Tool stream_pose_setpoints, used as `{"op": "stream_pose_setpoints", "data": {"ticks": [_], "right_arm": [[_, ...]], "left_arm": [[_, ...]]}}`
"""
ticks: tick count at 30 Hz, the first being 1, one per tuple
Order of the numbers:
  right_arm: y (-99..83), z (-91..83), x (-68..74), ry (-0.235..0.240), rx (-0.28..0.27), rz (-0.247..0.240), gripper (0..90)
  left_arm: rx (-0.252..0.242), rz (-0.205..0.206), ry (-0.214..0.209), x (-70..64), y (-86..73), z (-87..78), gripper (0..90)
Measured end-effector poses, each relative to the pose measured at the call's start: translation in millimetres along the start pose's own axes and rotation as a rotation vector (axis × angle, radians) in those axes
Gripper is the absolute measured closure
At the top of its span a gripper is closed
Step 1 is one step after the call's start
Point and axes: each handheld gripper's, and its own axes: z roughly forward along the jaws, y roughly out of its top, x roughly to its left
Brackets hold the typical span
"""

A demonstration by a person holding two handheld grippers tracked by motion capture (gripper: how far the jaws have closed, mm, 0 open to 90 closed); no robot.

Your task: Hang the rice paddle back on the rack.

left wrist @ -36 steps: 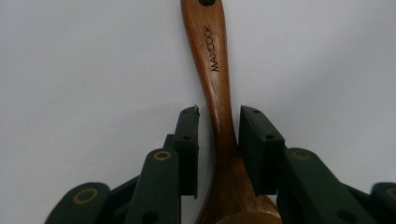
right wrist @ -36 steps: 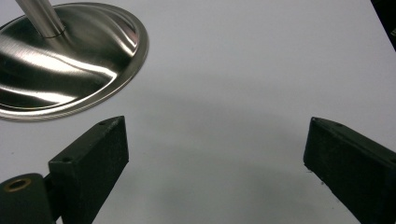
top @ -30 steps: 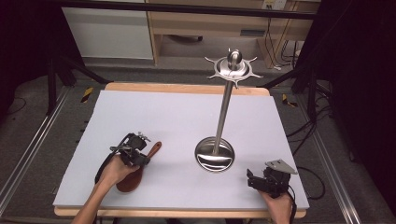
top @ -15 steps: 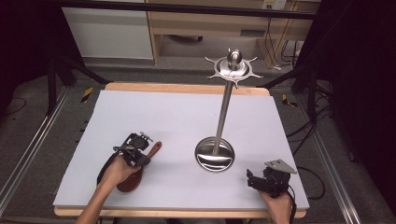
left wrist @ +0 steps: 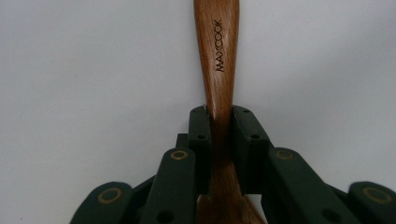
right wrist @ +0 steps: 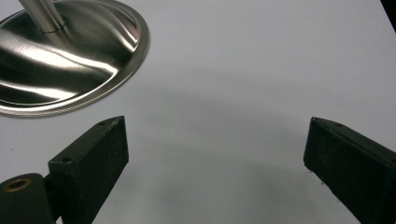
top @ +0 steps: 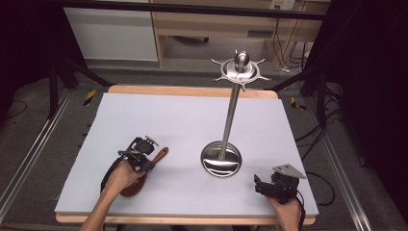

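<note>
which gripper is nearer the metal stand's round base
Right. The right gripper sits open just off the base, toward the person. The left gripper is farther off across the table, shut on the wooden spoon.

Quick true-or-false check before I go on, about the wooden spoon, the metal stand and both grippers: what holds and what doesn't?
1. The left gripper is shut on the wooden spoon. True.
2. The right gripper holds the metal stand. False: its jaws are wide apart with nothing between them; the stand's base lies just ahead of it.
3. The spoon hangs from the stand's top ring. False: it lies on the white table, by the person's left hand.
4. The stand is upright. True.
5. The spoon handle reads MAXCOOK. True.
</note>
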Motion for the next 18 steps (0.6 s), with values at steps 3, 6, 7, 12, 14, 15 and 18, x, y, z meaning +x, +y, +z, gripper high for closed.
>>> {"op": "stream_pose_setpoints", "data": {"ticks": [3,6,7,12,14,15,18], "right_arm": [[0.1,0.1,-0.2,0.002,0.002,0.001,7.1],[0.0,-0.1,-0.5,0.004,0.002,0.003,7.1],[0.1,-0.2,-0.5,0.003,0.004,0.005,7.1],[0.1,-0.3,-0.8,0.002,0.004,0.006,7.1],[0.1,-0.2,-1.0,0.002,0.004,0.004,7.1],[0.1,-0.1,-1.0,0.002,0.004,0.004,7.1],[0.1,-0.4,-1.2,0.003,0.004,0.005,7.1]], "left_arm": [[0.012,0.001,-0.01,0.7,1.8,0.2,78.1],[0.043,0.031,0.0,1.0,4.6,-0.9,78.2],[0.051,0.04,0.003,0.4,5.4,-1.0,78.2],[0.056,0.055,-0.002,1.0,6.0,-1.3,78.3],[0.056,0.056,-0.009,1.9,6.0,-1.4,78.3],[0.057,0.057,-0.011,2.1,5.9,-1.5,78.3],[0.052,0.068,-0.008,1.9,5.7,-1.7,78.3]]}}
